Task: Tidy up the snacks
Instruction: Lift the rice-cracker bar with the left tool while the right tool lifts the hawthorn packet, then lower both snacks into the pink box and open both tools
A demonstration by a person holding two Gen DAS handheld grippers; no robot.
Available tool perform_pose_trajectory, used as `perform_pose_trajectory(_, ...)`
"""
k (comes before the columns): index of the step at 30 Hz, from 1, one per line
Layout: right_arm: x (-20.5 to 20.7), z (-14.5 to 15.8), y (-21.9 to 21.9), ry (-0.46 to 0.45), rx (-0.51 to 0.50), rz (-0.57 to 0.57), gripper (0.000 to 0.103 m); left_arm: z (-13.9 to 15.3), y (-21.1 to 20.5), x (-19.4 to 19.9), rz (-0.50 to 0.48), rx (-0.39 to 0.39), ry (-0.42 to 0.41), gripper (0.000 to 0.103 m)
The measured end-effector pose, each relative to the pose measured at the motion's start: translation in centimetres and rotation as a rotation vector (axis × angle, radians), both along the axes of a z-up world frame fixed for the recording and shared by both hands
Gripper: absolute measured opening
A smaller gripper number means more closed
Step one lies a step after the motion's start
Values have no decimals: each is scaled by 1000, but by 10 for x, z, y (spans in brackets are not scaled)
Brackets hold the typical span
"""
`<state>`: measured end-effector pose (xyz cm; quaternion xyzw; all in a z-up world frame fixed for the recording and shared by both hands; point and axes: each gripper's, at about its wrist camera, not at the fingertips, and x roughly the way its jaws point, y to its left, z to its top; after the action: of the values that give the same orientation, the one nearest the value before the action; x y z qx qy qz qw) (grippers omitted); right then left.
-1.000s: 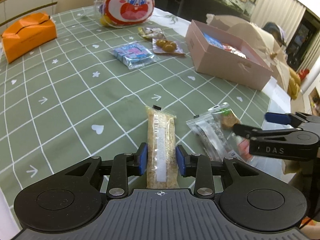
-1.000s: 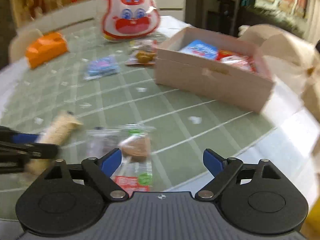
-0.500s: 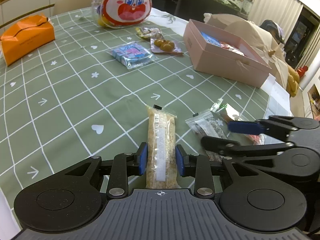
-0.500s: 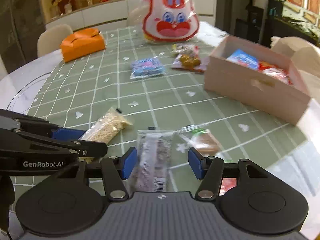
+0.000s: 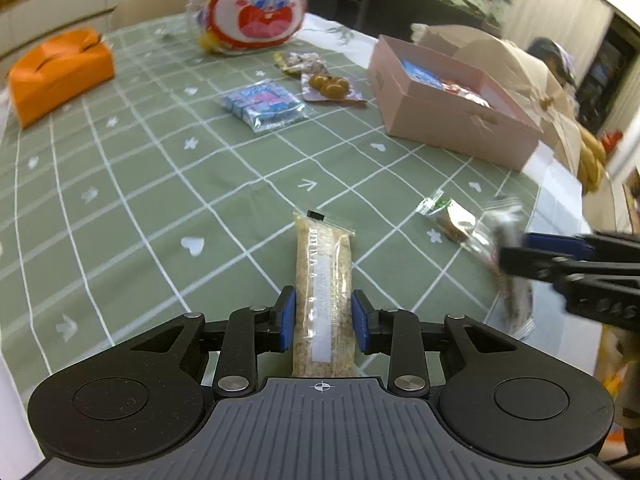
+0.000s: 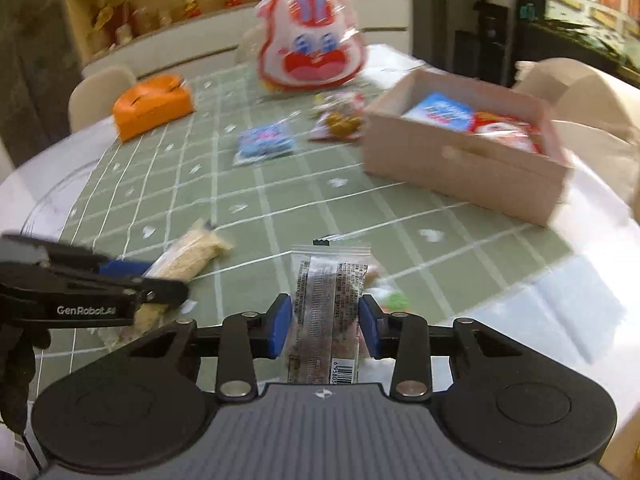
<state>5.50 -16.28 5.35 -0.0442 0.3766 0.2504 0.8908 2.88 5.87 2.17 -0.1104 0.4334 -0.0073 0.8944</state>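
My left gripper (image 5: 323,316) is shut on a long clear packet of pale grain bar (image 5: 323,264), which points away over the green checked tablecloth (image 5: 160,184). My right gripper (image 6: 326,324) has its jaws closing, pads against both sides of a dark snack packet (image 6: 328,280) held off the table. In the left wrist view that right gripper (image 5: 516,250) shows at the right edge with the blurred packet. A small cookie packet (image 5: 450,220) lies on the cloth beside it. The open pink box (image 6: 460,168) with several snacks inside stands far right.
A big rabbit-face bag (image 5: 250,8) stands at the far side, an orange tissue box (image 5: 60,72) at the far left. A blue candy packet (image 5: 264,104) and a packet of brown balls (image 5: 330,86) lie mid-table. The table's white edge (image 6: 580,280) runs close on the right.
My right gripper swung in over the dark packet, narrowed its jaws onto it and lifted it off the cloth. The left gripper stayed put with the grain bar.
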Motion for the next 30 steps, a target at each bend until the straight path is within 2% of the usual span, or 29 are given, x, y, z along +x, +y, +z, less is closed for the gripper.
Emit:
perform_pose_trajectory(2,0,9,-19,-19,28,-49,37,2,-1,1,16,-58,-4,34)
perform_pose_trajectory(4,2,20,-36,-44,48,-87,36,16,-8,4,6,-82,-59,34)
perform_pose_trajectory(6,8,39,-54,-85,70,-121,36,40,-15,14,-16,-90,-143,34)
perform_pose_trajectory(8,18,62,-67,-128,91,-133,36,75,-19,37,-41,-136,-245,34)
perform_pose_trajectory(12,65,127,-85,-233,73,-168,36,136,-25,106,-61,-205,-379,34)
perform_pose_trajectory(15,116,163,-94,-256,80,-185,36,153,-40,176,-113,-235,-372,34)
perform_pose_trajectory(17,149,169,-96,-269,61,-199,36,138,-53,223,-119,-249,-326,34)
perform_pose_trajectory(20,199,155,-97,-210,47,-226,36,84,-68,281,-164,-305,-172,34)
perform_pose_trajectory(22,226,135,-96,-124,63,-245,36,51,-74,298,-194,-333,-96,35)
perform_pose_trajectory(23,237,122,-95,-78,72,-241,36,41,-76,300,-192,-317,-77,35)
perform_pose_trajectory(27,263,73,-81,24,38,-197,36,34,-68,295,-199,-298,-81,35)
perform_pose_trajectory(30,282,41,-69,155,81,-170,37,46,-40,287,-157,-361,-128,35)
